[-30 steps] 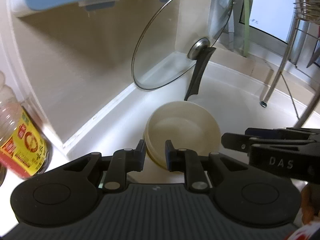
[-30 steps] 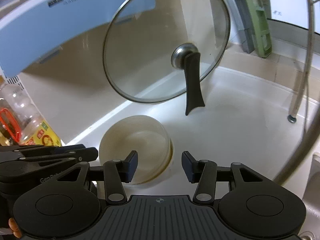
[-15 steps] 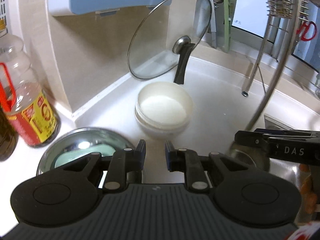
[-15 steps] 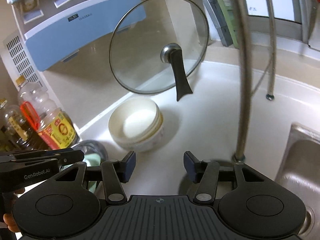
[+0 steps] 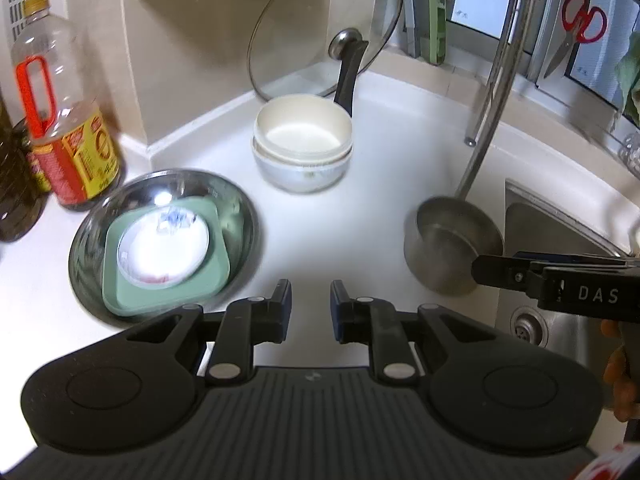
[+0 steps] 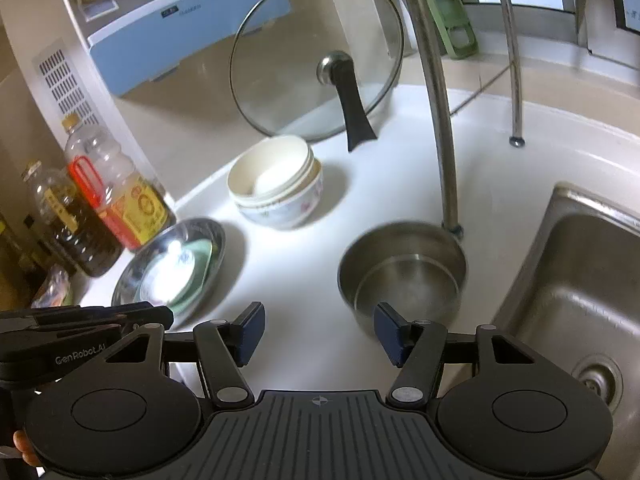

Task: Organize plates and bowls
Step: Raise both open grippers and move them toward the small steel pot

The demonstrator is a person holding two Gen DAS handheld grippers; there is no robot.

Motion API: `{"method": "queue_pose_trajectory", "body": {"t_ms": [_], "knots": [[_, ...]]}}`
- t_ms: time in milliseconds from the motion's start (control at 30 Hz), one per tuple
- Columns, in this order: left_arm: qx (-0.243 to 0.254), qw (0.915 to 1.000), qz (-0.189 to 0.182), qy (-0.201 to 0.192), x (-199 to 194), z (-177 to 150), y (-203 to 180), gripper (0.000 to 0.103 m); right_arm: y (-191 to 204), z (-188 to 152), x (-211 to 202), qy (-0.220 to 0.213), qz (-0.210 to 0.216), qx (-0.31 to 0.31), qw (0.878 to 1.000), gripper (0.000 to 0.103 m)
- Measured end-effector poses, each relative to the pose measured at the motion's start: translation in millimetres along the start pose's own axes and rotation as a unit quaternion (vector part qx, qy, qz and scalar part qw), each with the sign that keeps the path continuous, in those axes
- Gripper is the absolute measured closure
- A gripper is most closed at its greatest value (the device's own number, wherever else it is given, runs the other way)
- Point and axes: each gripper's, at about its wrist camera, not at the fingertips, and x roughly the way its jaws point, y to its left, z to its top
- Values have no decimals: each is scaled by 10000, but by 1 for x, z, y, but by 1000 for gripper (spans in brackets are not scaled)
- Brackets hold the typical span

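Observation:
A stack of cream bowls [image 5: 303, 148] [image 6: 276, 184] stands on the white counter below a leaning glass lid. Nearer and to the left, a steel basin [image 5: 236, 204] [image 6: 212, 240] holds a green square plate [image 5: 168, 300] with a small white dish [image 5: 164, 244] on it. A steel pot [image 5: 452, 248] [image 6: 404, 276] sits by the sink. My left gripper [image 5: 310, 312] hovers over bare counter with a narrow gap and nothing in it. The jaws of my right gripper [image 6: 320, 330] are opening with nothing between them, and the pot's near rim lies just beyond the right finger.
A glass lid [image 6: 316, 60] leans on the wall behind the bowls. Oil bottles [image 6: 116, 196] stand at the left. The steel sink [image 6: 580, 300] opens at the right. A curved metal rack leg [image 6: 436, 100] comes down beside the pot. Red scissors [image 5: 580, 20] hang by the window.
Both grippers have drawn back from the bowl stack, so the steel basin, pot and sink have come into view. The right jaws have spread wider; the left jaws have kept their gap.

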Motion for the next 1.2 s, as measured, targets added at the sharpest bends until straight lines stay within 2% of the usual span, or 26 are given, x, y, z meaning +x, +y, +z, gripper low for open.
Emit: {"method": "queue_pose_trajectory", "body": {"t_ms": [267, 533, 733, 1200], "knots": [[-99, 9998, 136, 82, -16, -30, -17, 85, -6, -27, -19, 185, -2, -171, 9997, 41], [-103, 9995, 258, 161, -19, -46, -31, 85, -15, -43, -25, 348, -108, -224, 9991, 41], [-79, 9993, 265, 235, -13, -48, -40, 85, -22, -47, -23, 449, -299, -258, 9982, 41], [63, 9989, 196, 411, 8, -42, -47, 85, -33, -43, -14, 511, -419, -184, 9976, 41]]}}
